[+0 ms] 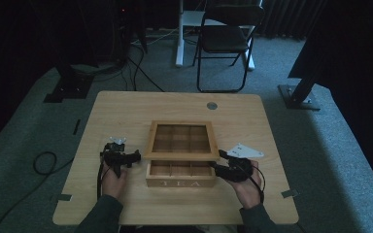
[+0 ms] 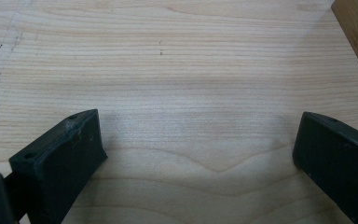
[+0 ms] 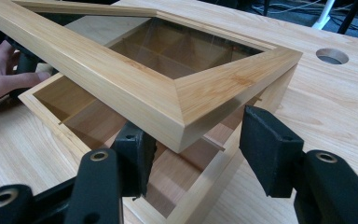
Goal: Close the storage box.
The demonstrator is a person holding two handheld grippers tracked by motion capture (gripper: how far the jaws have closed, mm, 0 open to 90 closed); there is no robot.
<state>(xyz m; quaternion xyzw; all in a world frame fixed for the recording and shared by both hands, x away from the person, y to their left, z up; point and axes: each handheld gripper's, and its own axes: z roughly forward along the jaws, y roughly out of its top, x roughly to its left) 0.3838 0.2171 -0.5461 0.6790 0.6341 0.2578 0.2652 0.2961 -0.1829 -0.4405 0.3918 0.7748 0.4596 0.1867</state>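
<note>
Left hand: we are seeing the person's left hand (image 1: 112, 178) holding the black two-jaw left gripper (image 1: 137, 156) on the pale wooden table (image 1: 126, 109), just left of the box.
Left gripper: its jaws are standing spread wide over bare tabletop (image 2: 182, 70), pinching nothing.
Right hand: the right hand (image 1: 248, 187) is holding the black right gripper (image 1: 214, 167) at the box's right front corner.
Right gripper: its jaws are sitting apart on either side of the lid's corner (image 3: 186, 116); we cannot tell whether they are touching it.
Box: the light wooden compartmented tea box (image 1: 180, 175) is sitting near the table's middle, "TEA" facing the person.
Lid: the wooden-framed glass-windowed lid (image 1: 181, 141) is standing raised, tilted above the base.
Beyond: a dark folding chair (image 1: 226, 39) is standing on the carpet past the table.
</note>
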